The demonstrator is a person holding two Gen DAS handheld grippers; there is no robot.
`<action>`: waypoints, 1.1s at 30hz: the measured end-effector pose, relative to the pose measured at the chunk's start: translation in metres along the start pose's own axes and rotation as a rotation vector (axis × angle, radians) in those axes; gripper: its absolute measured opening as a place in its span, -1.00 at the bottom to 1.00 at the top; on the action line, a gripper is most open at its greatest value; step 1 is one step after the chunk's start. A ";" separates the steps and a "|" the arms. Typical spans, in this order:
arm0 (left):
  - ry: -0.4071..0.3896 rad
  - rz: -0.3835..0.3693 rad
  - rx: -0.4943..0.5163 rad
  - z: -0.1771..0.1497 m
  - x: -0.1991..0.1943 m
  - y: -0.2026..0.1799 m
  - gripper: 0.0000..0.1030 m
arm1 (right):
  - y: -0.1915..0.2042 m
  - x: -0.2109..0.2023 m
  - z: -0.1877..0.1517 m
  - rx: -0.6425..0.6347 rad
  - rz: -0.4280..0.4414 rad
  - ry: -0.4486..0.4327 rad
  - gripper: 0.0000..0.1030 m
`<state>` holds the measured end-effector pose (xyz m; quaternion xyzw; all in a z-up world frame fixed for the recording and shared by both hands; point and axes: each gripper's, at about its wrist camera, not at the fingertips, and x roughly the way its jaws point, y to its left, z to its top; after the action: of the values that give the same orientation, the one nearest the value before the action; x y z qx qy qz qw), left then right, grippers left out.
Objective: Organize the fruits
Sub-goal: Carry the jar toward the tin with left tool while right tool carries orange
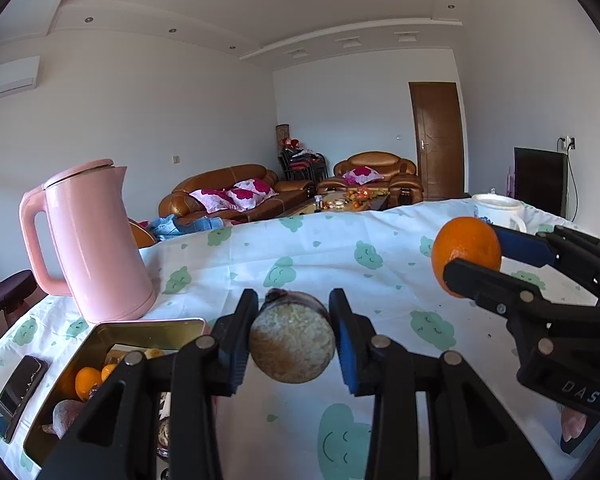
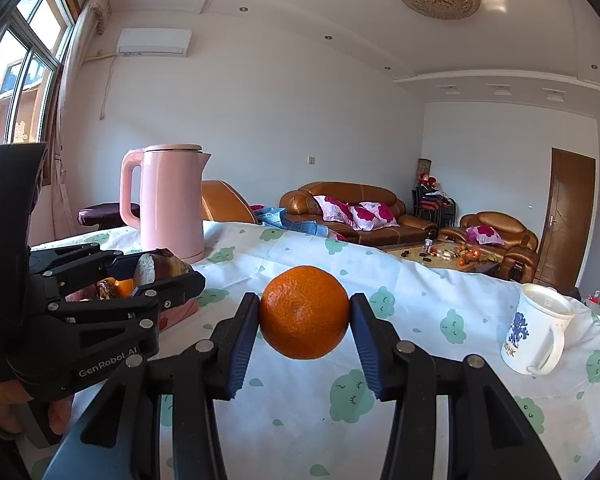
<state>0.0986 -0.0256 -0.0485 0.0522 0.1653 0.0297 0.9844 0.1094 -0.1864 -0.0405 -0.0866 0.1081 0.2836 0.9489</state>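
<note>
While both grippers hang above the tablecloth [image 1: 300,248], eyes go to the tin [image 1: 148,326] at near left: its gold wall is up, and inside sit small oranges [image 1: 87,381] and a brownish fruit [image 1: 66,414], partly hidden by the left gripper's frame. Just left of the tin lies a phone [image 1: 18,396]; behind it stands the pink kettle [image 1: 96,240], lid on.

Now the left gripper [image 1: 293,332]: pinching a round, brown, rough-skinned fruit [image 1: 292,344], pads pressed on both sides, clear of the cloth. Over to the right gripper [image 2: 305,316]: clamped on an orange [image 2: 304,312], also held in the air, to the right of the brown fruit.

From the right wrist, the mug [image 2: 534,328] shows whole, blue print and handle facing us, upright on the far right of the table; its inside cannot be seen. That view also catches a window [image 2: 24,72] and a hand [image 2: 16,412] under the left gripper. Only the left wrist shows the phone and the tin's contents clearly.
</note>
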 end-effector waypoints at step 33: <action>-0.001 0.019 -0.037 -0.002 -0.024 0.033 -0.25 | 0.037 0.007 0.008 0.014 0.076 0.016 -0.06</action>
<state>0.0734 0.0058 -0.0392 0.0358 0.1636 0.0421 0.9850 0.0960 -0.1499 -0.0381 -0.0782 0.1206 0.3178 0.9372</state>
